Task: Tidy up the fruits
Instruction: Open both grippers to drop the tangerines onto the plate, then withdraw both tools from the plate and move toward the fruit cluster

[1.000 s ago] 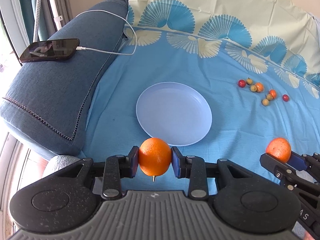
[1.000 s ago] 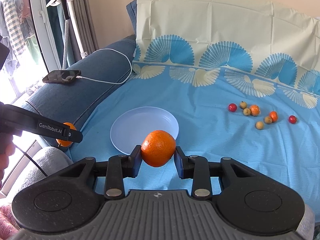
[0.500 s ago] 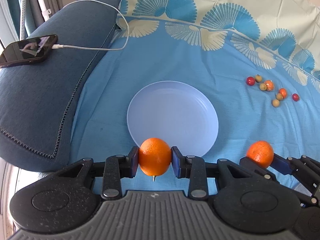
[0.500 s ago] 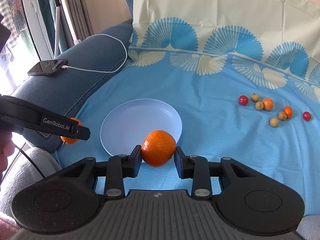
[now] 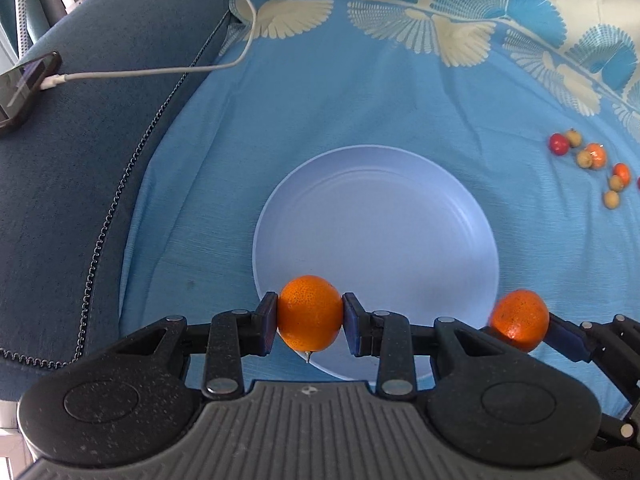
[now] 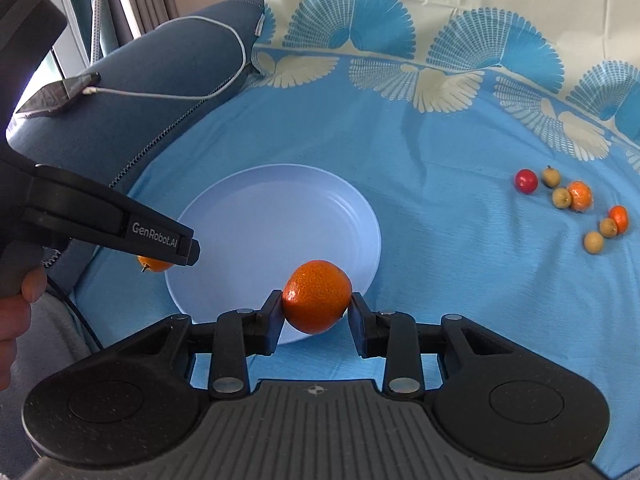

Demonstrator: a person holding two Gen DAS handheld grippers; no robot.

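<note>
Left tool (image 5: 310, 322): clamped on orange (image 5: 310, 312), over plate (image 5: 376, 208) rim, 6 o'clock, ready to drop. Right tool (image 6: 317, 312): clamped on second orange (image 6: 317, 302), 5 o'clock rim. Small fruits (image 6: 572, 196): loose on sheet (image 6: 440, 168), 2 o'clock, unsorted.

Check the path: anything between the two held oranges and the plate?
Nothing visible. The left gripper holds an orange, the right gripper another orange, both at the near rim of the empty plate. The small fruits lie off to the right.
</note>
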